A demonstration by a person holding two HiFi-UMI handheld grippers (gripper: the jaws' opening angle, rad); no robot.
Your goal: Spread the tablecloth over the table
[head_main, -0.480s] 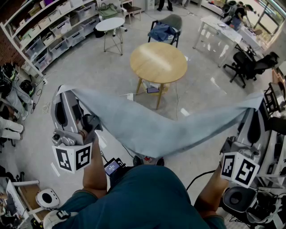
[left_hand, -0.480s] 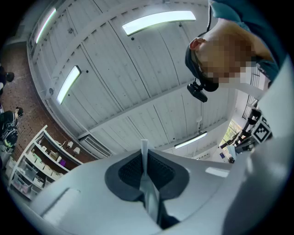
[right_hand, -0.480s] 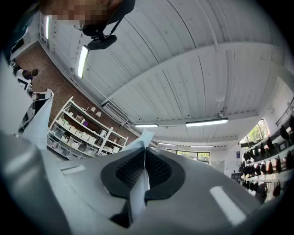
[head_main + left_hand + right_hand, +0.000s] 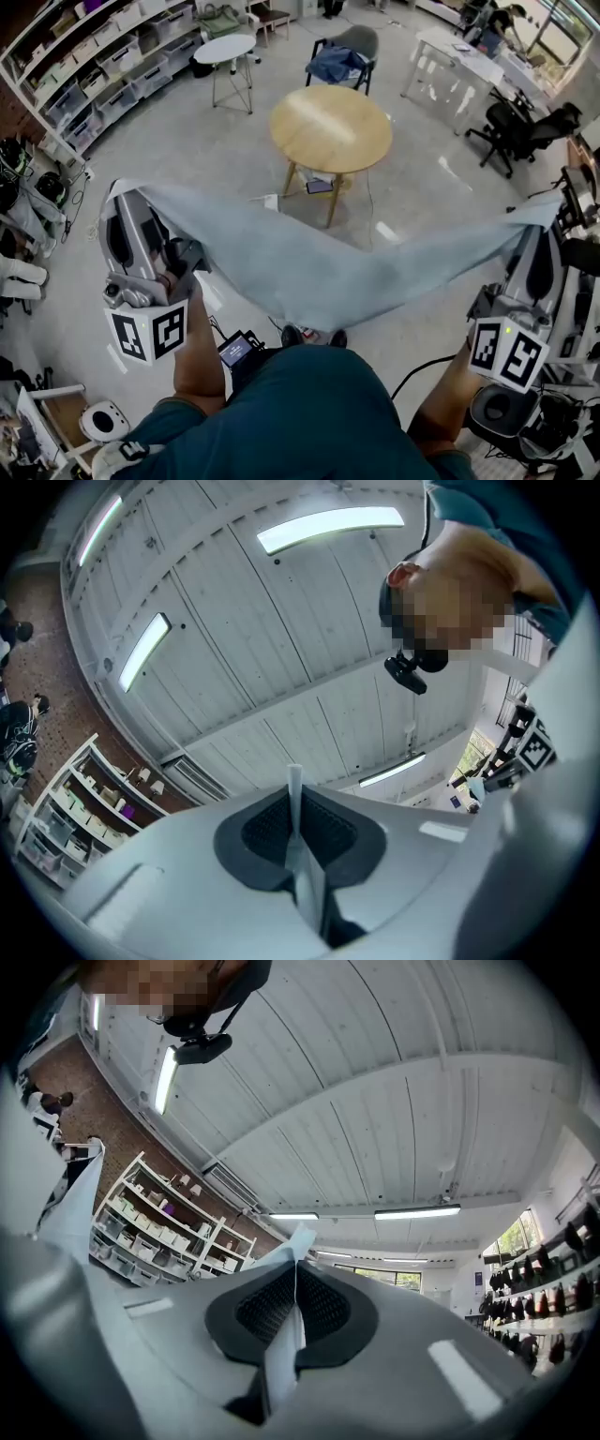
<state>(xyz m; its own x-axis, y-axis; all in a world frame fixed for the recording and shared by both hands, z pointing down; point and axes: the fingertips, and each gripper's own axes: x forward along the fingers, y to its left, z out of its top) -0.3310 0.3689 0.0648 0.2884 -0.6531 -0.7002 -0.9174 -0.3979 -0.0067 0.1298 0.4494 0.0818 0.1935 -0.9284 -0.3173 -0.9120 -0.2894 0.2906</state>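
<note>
While aloft, tablecloth short of table, chair.

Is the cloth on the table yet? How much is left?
Done: the left tongs and right tongs each pinch a corner of the pale blue-grey tablecloth. In hand: it hangs stretched between them, sagging in the middle. Left: the round wooden table ahead is bare, so the cloth must be carried over and laid on it.
</note>
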